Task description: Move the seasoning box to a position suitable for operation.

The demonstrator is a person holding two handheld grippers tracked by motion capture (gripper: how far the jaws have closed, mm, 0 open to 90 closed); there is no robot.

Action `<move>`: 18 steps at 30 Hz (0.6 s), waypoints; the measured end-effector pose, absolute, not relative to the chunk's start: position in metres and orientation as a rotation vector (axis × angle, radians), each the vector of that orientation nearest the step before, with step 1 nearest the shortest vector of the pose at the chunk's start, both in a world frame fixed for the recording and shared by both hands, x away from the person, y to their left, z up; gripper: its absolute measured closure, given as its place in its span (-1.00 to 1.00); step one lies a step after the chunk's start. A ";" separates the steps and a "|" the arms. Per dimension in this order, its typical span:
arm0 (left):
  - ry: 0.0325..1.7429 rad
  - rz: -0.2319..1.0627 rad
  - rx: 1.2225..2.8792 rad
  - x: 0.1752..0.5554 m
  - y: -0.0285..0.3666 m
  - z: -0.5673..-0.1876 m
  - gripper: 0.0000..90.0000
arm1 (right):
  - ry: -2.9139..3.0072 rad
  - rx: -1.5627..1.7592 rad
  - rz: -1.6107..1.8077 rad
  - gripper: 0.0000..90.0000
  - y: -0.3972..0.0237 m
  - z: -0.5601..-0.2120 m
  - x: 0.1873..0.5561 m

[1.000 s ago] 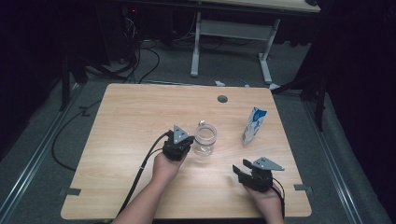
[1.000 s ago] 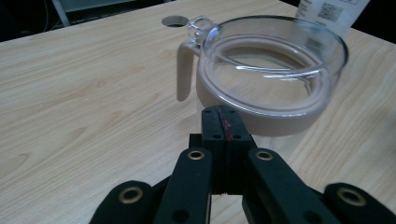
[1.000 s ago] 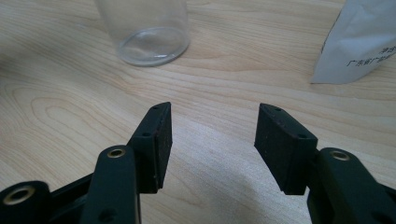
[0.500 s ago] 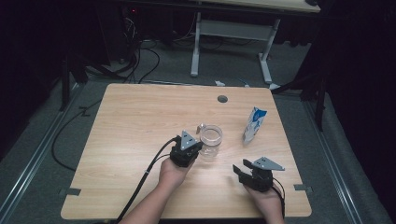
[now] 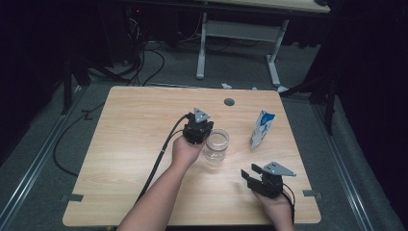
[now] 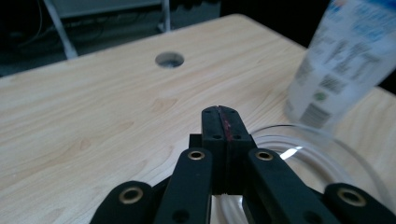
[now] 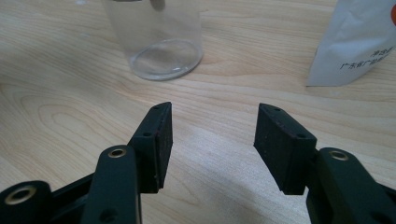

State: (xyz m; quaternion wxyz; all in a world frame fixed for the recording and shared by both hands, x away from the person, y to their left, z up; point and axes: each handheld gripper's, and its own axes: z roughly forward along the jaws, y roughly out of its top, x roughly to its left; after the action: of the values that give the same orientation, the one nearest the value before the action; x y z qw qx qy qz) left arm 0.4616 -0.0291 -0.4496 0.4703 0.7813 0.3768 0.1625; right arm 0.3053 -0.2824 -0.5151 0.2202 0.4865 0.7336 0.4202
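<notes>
A clear empty glass jar (image 5: 216, 146) stands upright near the table's middle; its rim (image 6: 327, 140) curves just below and right of my left jaws, and its base (image 7: 159, 42) lies ahead of my right jaws. My left gripper (image 5: 208, 130) hangs over the jar's left rim, its jaws (image 6: 222, 112) pressed flat together with nothing between them. A white and blue carton (image 5: 262, 127) stands right of the jar (image 6: 341, 60) (image 7: 355, 42). My right gripper (image 5: 250, 172) rests low near the front right of the table, open (image 7: 212, 126) and empty, pointing at the jar.
The wooden table (image 5: 134, 125) has a round cable hole (image 5: 229, 102) near its far edge, also ahead of the left jaws (image 6: 169, 59). A cable trails from the left gripper toward the front. Beyond the table are a desk frame and floor cables.
My left hand has moved away from me and up, from beside the jar's left side to over its left rim. The jar, carton and right gripper have stayed put.
</notes>
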 end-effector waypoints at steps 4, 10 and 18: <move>0.911 0.408 1.930 0.463 -0.035 -0.452 1.00 | 2.024 1.346 1.166 0.04 -0.283 -0.515 0.304; 0.902 0.390 1.955 0.458 -0.033 -0.460 1.00 | 2.020 1.350 1.169 0.04 -0.284 -0.514 0.303; 0.877 0.407 1.929 0.435 -0.015 -0.467 1.00 | 2.034 1.339 1.166 0.04 -0.280 -0.515 0.303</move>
State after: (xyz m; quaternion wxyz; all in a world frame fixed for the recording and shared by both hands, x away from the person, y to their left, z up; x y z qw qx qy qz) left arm 0.4350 -0.0148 -0.4666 0.4721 0.7881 0.3584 0.1662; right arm 0.3029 -0.2801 -0.5148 0.2194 0.4838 0.7351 0.4213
